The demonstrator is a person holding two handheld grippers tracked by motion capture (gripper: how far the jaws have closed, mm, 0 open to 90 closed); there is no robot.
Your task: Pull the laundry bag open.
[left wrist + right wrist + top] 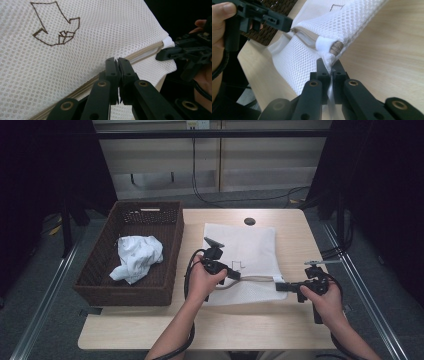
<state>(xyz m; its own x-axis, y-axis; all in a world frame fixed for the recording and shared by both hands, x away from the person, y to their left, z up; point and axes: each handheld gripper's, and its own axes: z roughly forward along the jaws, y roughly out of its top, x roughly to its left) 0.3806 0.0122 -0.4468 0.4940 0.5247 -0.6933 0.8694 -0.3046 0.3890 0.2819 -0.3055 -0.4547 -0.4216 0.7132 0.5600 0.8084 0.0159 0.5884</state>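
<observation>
A white mesh bag (245, 245) with a brown line drawing lies flat on the wooden table (200, 327). Its beige zipper (146, 51) runs along the near edge and gapes a little at one stretch (304, 33). My left gripper (235, 274) (117, 60) is shut right at that zipper line, its tip at the mouth of the gap; the pull itself is hidden. My right gripper (279, 286) (329, 63) is shut on the bag's near right corner, with mesh pinched between the jaws just below the zipper's end (335, 47). The two grippers point at each other.
A dark wicker basket (100, 265) stands at the table's left with a crumpled white cloth (137, 256) inside. A round cable hole (249, 221) sits at the table's far edge. Bare wood lies in front of the bag and to its right.
</observation>
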